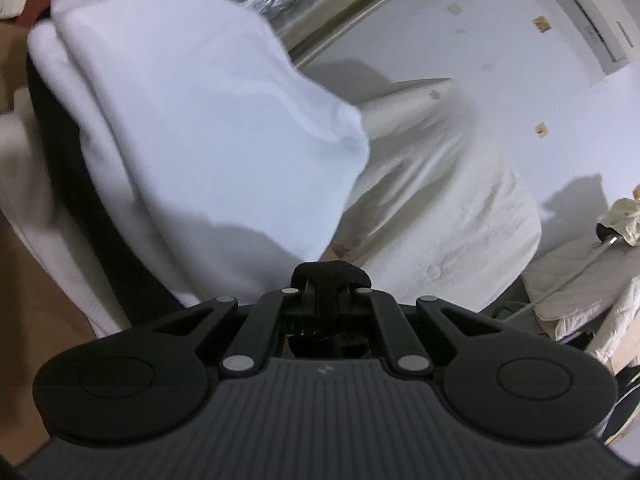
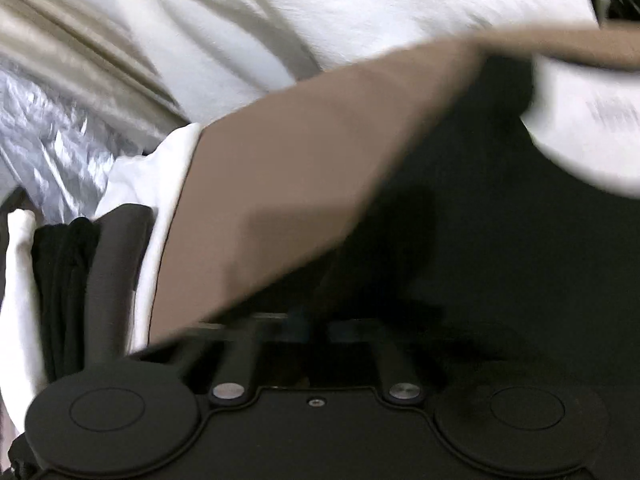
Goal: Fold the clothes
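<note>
Right now my left gripper (image 1: 330, 270) is clenched tight, jaws together on the edge of a white garment (image 1: 192, 128) that billows up and away from the fingertips, filling the left half of the left wrist view. A dark strip of cloth (image 1: 100, 216) runs along that garment's left side, blurred. Just past it on the right, a cream sheet (image 1: 448, 200) drapes over something bulky, with a pale button (image 1: 433, 271) showing on it. Farther right, quilted bedding (image 1: 568, 284) lies in a heap, and beyond that the white wall (image 1: 500, 60) carries an air-conditioner unit (image 1: 592, 20) near the top.

Over on the other side, my right gripper (image 2: 320, 332) sits with jaws closed, though the blur hides whether any cloth is pinched. Directly ahead lies a black garment (image 2: 480, 240), with a tan surface (image 2: 288, 192) slanting across to its left. At the left edge, folded white fabric (image 2: 160, 184) and crinkled silver plastic (image 2: 52, 140) show, with pale bedding (image 2: 320, 8) behind everything.
</note>
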{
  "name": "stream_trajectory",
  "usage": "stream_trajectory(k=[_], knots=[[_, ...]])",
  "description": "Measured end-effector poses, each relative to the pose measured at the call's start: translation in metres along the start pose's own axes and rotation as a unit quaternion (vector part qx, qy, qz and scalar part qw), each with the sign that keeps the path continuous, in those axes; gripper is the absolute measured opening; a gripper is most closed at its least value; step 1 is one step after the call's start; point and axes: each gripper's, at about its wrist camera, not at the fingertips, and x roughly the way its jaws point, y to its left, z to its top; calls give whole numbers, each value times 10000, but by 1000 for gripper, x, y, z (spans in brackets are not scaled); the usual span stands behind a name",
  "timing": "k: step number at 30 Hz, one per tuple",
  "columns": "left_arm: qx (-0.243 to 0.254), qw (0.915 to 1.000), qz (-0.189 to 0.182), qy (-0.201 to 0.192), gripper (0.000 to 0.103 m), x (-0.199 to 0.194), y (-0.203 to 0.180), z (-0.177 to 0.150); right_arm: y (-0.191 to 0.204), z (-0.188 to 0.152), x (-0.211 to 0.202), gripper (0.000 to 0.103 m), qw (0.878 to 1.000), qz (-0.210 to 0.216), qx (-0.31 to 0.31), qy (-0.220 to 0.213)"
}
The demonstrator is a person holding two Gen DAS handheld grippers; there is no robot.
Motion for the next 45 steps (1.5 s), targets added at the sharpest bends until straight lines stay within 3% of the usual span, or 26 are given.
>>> stream_trajectory(k=[3,4,5,6,7,9,13,17,23,27,30,35,37,38,39,42,45], knots=[[3,9999,-90,143,4,1,0,-4,12,42,-5,10,9995,228,-129,-169],[113,9997,-70,186,4,-3,-2,-8,14,55,-6,19,9992,317,-110,-230],[231,9995,-50,225,4,-6,-5,-11,11,68,-7,43,9985,427,32,-355],[302,9991,-65,273,4,-8,-8,-13,6,76,-8,53,9970,540,167,-532],[320,9989,-116,334,4,-8,-9,-15,2,80,-11,55,9951,615,268,-732],[333,9981,-221,468,4,-6,-13,-19,-6,79,-17,55,9921,681,428,-961],[471,9956,-258,769,4,1,-25,-33,-14,43,-37,55,9936,815,73,-780],[582,9918,-503,1018,4,9,-40,-49,-27,-35,-86,55,9924,823,-721,-556],[1206,9833,-607,1219,4,12,-77,-78,-52,-146,-169,55,9871,306,-1533,-360],[1444,9762,-755,1433,4,27,-118,-93,-84,-185,-210,56,9821,222,-1767,-607],[1839,9624,-1016,1723,4,42,-184,-114,-123,-196,-225,56,9819,112,-1614,-987],[2176,9319,-1607,2416,5,104,-299,-179,-181,-189,-242,56,9871,73,-1202,-1052],[2159,9206,-1711,2767,13,145,-329,-221,-199,-182,-244,56,9874,-32,-1130,-1111],[2154,9145,-1658,2997,39,166,-338,-243,-207,-181,-244,56,9872,-105,-1083,-1163],[2174,9088,-1494,3232,58,184,-341,-262,-217,-180,-243,56,9875,-138,-1011,-1203],[2185,8993,-1143,3611,58,213,-326,-296,-241,-181,-238,56,9913,-119,-693,-1114],[2183,9128,-869,3340,59,207,-288,-278,-248,-178,-237,56,9928,-46,-589,-1042]])
